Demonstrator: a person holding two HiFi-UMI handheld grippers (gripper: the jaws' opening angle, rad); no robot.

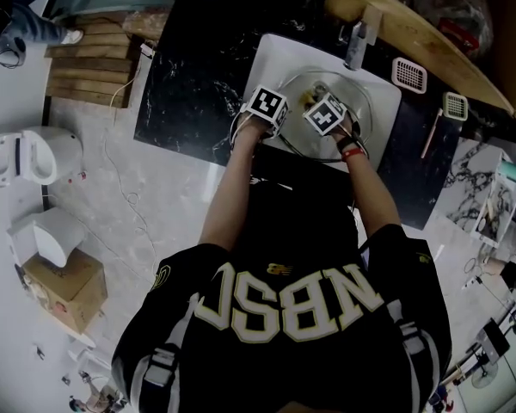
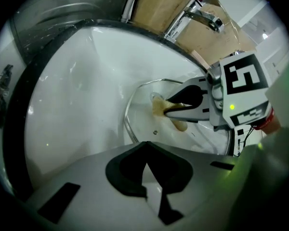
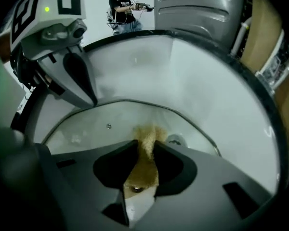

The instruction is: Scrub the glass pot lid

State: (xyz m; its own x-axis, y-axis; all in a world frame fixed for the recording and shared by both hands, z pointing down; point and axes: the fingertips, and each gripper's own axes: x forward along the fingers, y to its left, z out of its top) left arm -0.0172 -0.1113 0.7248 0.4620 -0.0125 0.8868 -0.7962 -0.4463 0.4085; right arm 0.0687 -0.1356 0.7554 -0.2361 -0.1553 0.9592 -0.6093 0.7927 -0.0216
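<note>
The glass pot lid (image 1: 354,101) sits tilted in the white sink (image 1: 275,58). In the left gripper view its metal rim (image 2: 127,124) runs under my left gripper (image 2: 144,147), which is shut on the lid's edge. The right gripper view shows those left fingertips (image 3: 90,99) meeting the rim. My right gripper (image 3: 145,141) is shut on a yellow-brown sponge (image 3: 145,150) and presses it on the glass (image 3: 86,124), close to the centre fitting (image 3: 174,139). From the left gripper view the sponge (image 2: 159,106) pokes out of the right gripper (image 2: 166,108).
A chrome faucet (image 1: 358,43) stands at the sink's back. Black marble counter (image 1: 189,67) surrounds the basin; white scrubbers (image 1: 409,74) lie to its right. A grey metal container (image 3: 197,8) stands beyond the sink rim, with a person (image 3: 123,8) far behind.
</note>
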